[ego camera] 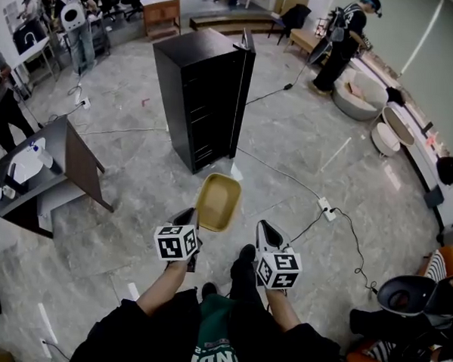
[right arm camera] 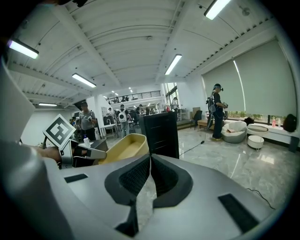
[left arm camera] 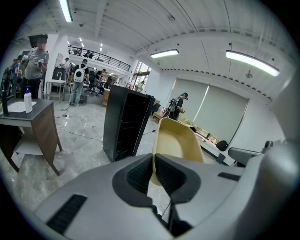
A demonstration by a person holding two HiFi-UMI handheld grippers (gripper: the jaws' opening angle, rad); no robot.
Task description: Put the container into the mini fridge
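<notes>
A tan oval container hangs above the floor in front of me. My left gripper is shut on its near left rim. In the left gripper view the pads pinch the thin rim, and the container rises beyond them. The black mini fridge stands on the floor a few steps ahead, its front facing me; a thin door panel seems to stand open at its right edge. My right gripper is beside the container's right, shut and empty. From there I see the container and the fridge.
A dark table with a spray bottle and a white bowl stands at the left. A power strip and cables lie on the marble floor to the right. A person stands far back, near pale beanbags.
</notes>
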